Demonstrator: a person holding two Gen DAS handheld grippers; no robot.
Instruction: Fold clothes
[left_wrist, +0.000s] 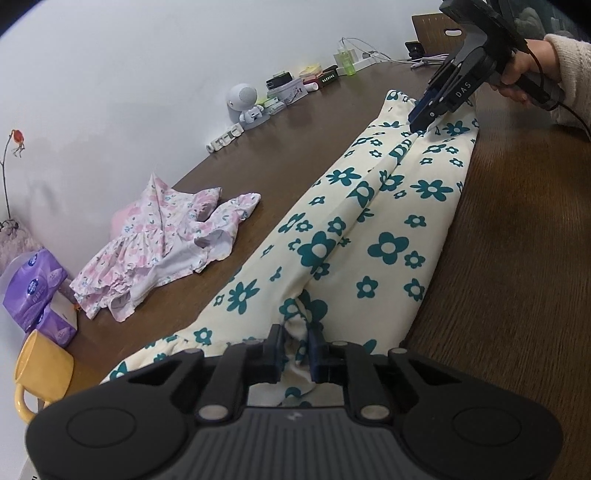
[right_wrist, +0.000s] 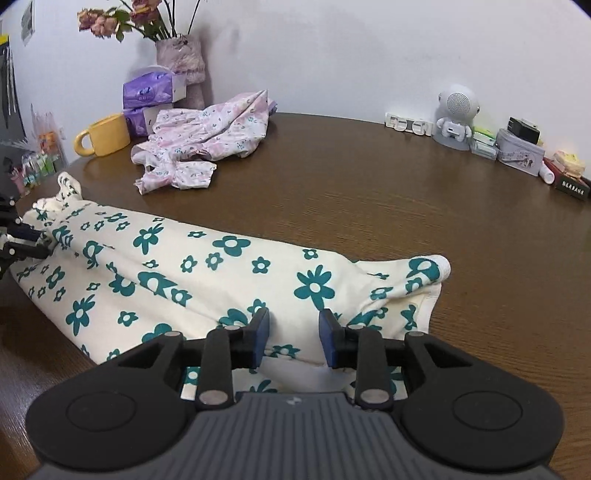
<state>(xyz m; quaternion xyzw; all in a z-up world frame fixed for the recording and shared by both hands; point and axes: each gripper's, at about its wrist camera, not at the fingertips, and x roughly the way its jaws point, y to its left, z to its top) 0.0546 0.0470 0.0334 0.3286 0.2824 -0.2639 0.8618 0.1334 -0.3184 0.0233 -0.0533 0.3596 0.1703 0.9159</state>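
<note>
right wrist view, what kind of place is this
Probably a home room, not a lab: a wooden table against a white wall, with a vase of flowers, tissue packs, a yellow mug and a pink dress.

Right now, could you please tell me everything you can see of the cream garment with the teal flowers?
The cream garment with teal flowers looks like soft printed fabric, folded into a long narrow strip lying flat across the brown wooden table, with lengthwise creases. One end shows a ruffled edge. The left gripper pinches bunched cloth at one end; the right gripper stands open over the other end, its fingers on or just above the fabric. The pink floral garment lies apart from it.
</note>
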